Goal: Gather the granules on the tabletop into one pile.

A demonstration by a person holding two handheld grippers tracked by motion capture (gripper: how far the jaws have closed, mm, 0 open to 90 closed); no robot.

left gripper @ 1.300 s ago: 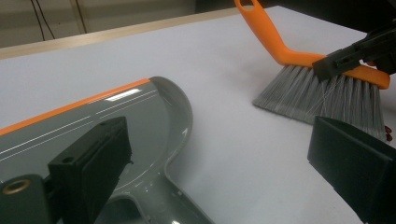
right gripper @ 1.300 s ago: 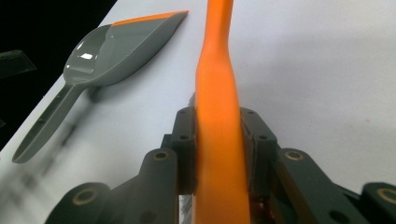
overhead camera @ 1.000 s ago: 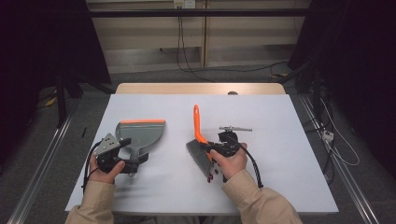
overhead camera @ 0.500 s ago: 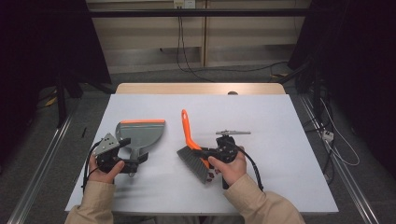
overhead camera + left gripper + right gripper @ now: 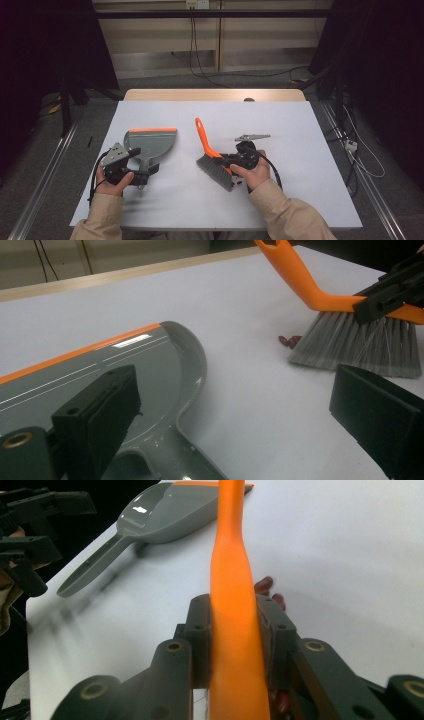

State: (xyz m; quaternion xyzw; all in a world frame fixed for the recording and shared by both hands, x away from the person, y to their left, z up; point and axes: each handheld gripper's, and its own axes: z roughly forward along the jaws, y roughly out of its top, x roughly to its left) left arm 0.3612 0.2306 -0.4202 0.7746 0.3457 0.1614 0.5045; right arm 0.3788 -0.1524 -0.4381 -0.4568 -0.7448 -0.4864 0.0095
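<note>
A grey dustpan (image 5: 150, 142) with an orange front lip lies flat at the table's left, and its handle points towards the person. My left gripper (image 5: 142, 172) stands open, one jaw on each side of the dustpan handle (image 5: 165, 460) without pressing it. My right gripper (image 5: 227, 161) is shut on the orange handle (image 5: 232, 580) of a small brush (image 5: 207, 147). The grey bristles (image 5: 350, 342) rest on the table to the right of the dustpan. A few dark red beans (image 5: 290, 341) lie against the bristles' edge, and the same beans (image 5: 264, 586) show beside the handle.
The white tabletop (image 5: 300, 125) has a wooden strip (image 5: 215, 95) along its far edge. Cables trail from both grippers over the near edge. Metal rails (image 5: 45, 180) and loose cables lie on the floor at both sides.
My right gripper has carried the brush a little to the left, towards the dustpan, and its handle now leans further left. The left gripper and dustpan have stayed put.
</note>
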